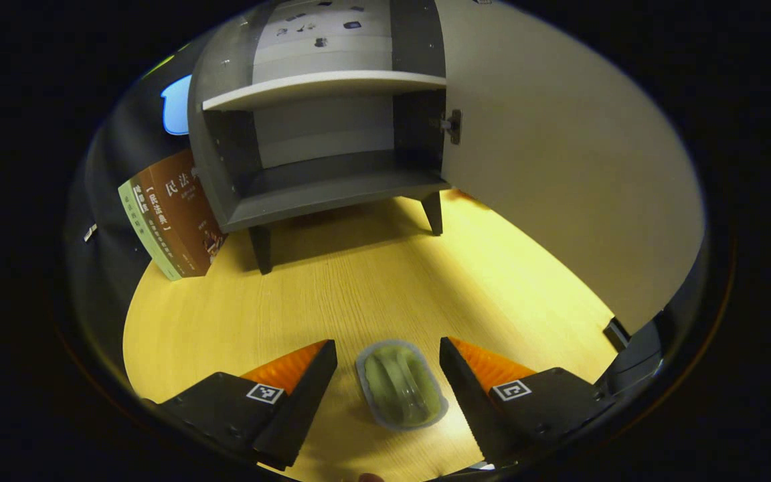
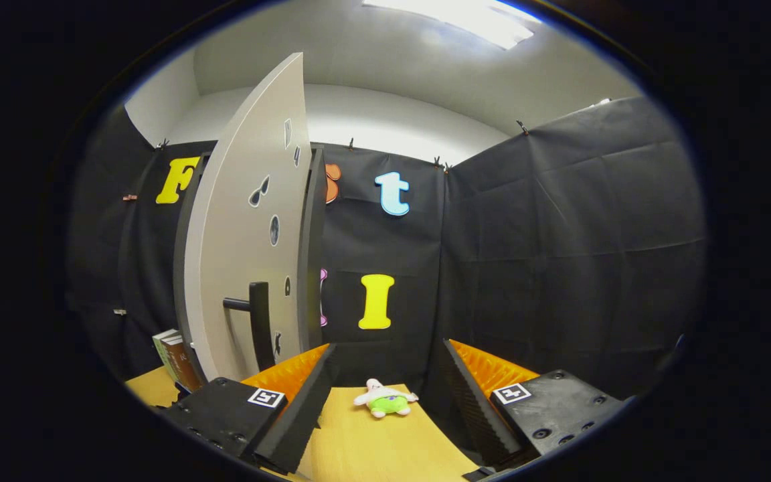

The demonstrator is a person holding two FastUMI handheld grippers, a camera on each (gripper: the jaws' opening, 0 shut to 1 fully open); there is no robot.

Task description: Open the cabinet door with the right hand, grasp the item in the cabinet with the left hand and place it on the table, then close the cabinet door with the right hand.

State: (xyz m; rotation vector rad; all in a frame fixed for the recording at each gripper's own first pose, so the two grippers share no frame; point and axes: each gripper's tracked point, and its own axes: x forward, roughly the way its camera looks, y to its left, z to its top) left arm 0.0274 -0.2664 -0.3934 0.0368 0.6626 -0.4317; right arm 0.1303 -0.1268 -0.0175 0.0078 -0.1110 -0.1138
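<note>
Item [image 1: 401,393], a small clear-lidded tub with green contents, is seen on the table [image 1: 372,281] in the left gripper view, lying between the widely spread fingers of the left gripper [image 1: 389,365] and touched by neither. Beyond it, the cabinet [image 1: 318,140] is shown with its door [image 1: 559,174] swung wide open and a book [image 1: 171,214] leaning at its side. In the right gripper view, the right gripper [image 2: 389,368] is held with fingers wide apart, near the door's handle [image 2: 258,321]. A small plush toy [image 2: 385,399] is seen on the table beyond.
</note>
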